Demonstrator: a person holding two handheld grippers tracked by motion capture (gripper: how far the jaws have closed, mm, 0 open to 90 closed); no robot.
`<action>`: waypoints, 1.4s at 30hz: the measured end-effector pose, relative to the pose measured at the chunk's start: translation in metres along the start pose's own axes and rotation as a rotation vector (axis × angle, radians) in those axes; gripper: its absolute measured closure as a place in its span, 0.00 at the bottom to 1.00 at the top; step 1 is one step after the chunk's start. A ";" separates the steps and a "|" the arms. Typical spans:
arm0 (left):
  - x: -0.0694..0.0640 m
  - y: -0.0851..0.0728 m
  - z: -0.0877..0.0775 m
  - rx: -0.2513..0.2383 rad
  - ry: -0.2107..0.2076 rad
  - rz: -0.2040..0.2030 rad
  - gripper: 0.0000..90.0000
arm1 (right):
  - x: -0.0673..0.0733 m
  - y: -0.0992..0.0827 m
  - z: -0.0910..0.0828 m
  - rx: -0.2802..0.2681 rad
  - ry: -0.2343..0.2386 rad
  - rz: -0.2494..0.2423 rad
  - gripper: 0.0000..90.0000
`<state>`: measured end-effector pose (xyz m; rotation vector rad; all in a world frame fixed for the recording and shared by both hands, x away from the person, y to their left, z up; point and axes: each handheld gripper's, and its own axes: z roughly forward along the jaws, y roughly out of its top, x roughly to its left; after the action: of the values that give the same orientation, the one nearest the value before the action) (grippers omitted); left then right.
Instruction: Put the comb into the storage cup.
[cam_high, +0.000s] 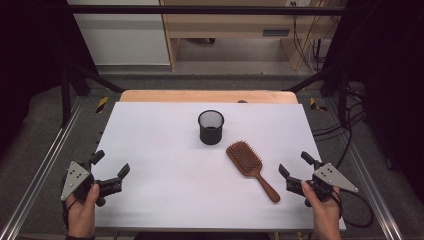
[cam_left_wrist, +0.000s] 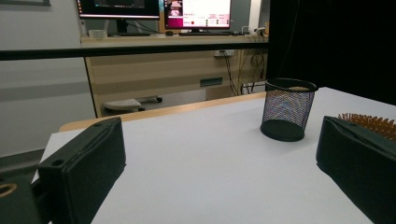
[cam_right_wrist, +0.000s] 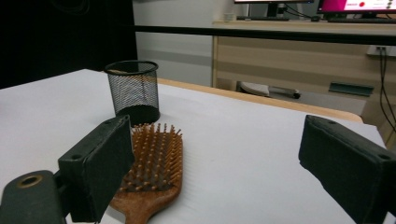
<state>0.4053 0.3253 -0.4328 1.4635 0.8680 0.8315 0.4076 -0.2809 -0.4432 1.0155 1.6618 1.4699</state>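
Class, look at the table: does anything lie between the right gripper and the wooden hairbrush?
Nothing visible does. The right gripper, jaws open, sits beside the hairbrush with bare white table between; the mesh cup stands farther back.

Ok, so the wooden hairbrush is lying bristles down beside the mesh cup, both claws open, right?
Not quite: the hairbrush lies bristles up, as the right gripper view shows. The rest holds: it lies beside the mesh cup, and the left claw and right claw are both open.

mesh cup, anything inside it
Nothing shows above the rim of the mesh cup, and the high view looks into a dark, seemingly empty interior. Its bottom is too dark to settle. The hairbrush lies outside.
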 end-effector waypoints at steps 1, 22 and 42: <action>0.000 0.000 0.000 0.001 -0.001 0.000 0.02 | 0.000 0.000 -0.001 -0.001 -0.009 0.000 0.11; 0.002 -0.001 0.001 -0.003 0.005 -0.005 0.02 | 0.008 0.005 0.003 0.065 -0.034 0.043 0.06; 0.004 -0.002 0.000 -0.006 0.000 -0.010 0.02 | 0.029 0.037 0.021 0.344 -0.019 0.071 0.09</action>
<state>0.4067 0.3286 -0.4348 1.4528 0.8720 0.8261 0.4173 -0.2438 -0.4090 1.2786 1.9239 1.2369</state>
